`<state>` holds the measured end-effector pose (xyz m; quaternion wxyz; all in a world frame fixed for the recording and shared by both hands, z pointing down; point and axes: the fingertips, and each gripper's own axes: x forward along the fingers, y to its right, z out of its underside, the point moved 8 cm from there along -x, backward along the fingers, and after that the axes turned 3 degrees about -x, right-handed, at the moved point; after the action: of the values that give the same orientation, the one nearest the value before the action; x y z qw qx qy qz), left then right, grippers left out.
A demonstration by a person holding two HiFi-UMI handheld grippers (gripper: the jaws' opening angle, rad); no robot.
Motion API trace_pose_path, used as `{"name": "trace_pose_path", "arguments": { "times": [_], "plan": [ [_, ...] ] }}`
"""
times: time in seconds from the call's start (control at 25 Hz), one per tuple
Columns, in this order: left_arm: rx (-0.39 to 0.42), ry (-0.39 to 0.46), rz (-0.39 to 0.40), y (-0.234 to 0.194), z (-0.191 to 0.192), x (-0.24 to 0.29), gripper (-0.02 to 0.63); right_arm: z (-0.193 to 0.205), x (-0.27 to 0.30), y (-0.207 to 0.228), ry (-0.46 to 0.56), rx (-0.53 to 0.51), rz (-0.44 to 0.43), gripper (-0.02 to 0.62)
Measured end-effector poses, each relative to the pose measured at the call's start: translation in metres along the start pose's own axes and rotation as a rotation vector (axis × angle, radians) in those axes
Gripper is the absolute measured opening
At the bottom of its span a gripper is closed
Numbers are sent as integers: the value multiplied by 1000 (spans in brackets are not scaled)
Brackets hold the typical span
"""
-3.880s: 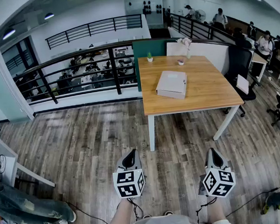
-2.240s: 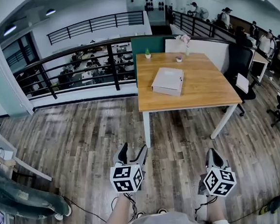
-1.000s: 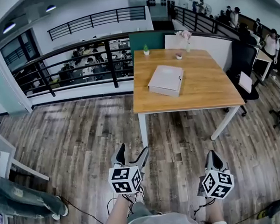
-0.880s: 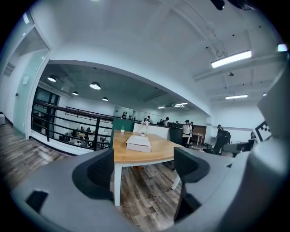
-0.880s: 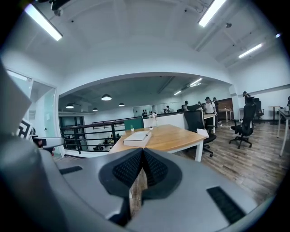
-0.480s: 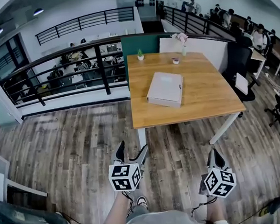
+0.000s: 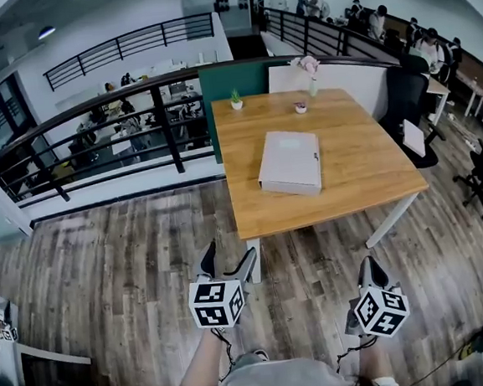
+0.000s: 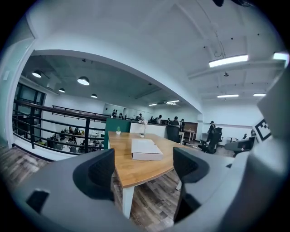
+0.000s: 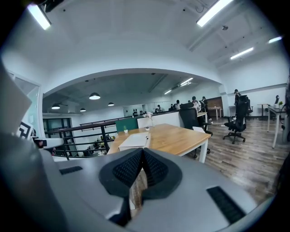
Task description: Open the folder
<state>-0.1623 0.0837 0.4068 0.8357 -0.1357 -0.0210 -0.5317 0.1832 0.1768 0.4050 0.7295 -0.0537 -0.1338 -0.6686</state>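
The left gripper (image 7: 228, 256) is wide open and empty; the right gripper (image 7: 367, 265) is pressed together on nothing. Both hang over the floor (image 7: 129, 256), short of the table (image 7: 366, 177), probably awaiting reach. The folder (image 7: 290, 162) lies flat and unopened mid-table. No label is readable.

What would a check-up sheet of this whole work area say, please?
Surface: wooden table on white legs.
Job's things: white folder lying flat and closed on the table, untouched.
Clutter: small potted plant, flower vase, small bowl at the far edge.
Grippers: left hand-held gripper open, right hand-held gripper shut; both empty, short of the table.
Cables: thin cable below the left hand-held gripper.
Surroundings: wooden floor, black railing, office chair, people at far desks.
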Motion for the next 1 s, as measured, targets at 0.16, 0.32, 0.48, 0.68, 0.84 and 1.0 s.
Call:
{"name": "trace_pose_path", "arguments": {
  "times": [0.16, 0.32, 0.48, 0.68, 0.84, 1.0],
  "plan": [
    [12, -11, 21, -19, -5, 14, 407, -1, 14, -15, -5, 3, 15, 2],
    [13, -32, 39, -36, -1, 25, 407, 8, 23, -25, -33, 3, 28, 2],
    [-14, -56, 43, -48, 10, 36, 406, 14, 29, -27, -60, 1, 53, 2],
    [-27, -89, 66, -53, 16, 57, 405, 15, 39, -21, -79, 10, 95, 2],
    [-19, -99, 89, -53, 14, 80, 405, 14, 55, -18, -90, 18, 114, 2],
    [-6, -102, 104, -54, 11, 107, 405, 10, 81, -13, -90, 22, 128, 2]
  ]
}}
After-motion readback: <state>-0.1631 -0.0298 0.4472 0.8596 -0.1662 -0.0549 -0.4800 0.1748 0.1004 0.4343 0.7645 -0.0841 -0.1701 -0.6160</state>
